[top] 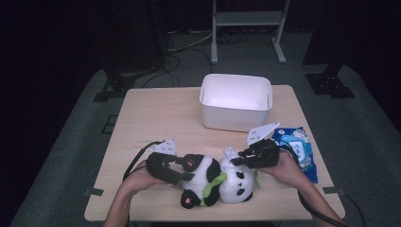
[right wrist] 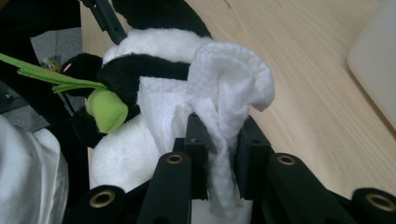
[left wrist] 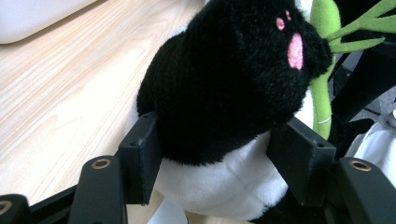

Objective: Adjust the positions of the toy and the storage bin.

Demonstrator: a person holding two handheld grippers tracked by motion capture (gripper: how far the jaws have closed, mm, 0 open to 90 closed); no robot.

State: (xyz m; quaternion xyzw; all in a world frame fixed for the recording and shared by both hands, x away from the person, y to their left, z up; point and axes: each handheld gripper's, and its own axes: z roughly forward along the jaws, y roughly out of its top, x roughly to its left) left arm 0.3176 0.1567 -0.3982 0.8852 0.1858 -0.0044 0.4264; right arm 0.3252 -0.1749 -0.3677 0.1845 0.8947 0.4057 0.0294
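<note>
Wood counter (top: 156, 118), white bin (top: 236, 101) at the back. Left gripper (left wrist: 219, 163) jaws clamp the panda (top: 215, 182); right gripper (right wrist: 219, 154) jaws pinch a white cloth (right wrist: 224, 88) against it.

Your right tongs (right wrist: 218, 144) pinch a white cloth (right wrist: 224, 93) against the plush panda (right wrist: 140, 79), which lies on the wooden worktop (right wrist: 303, 93); green stalk (right wrist: 106, 108) at left.
</note>
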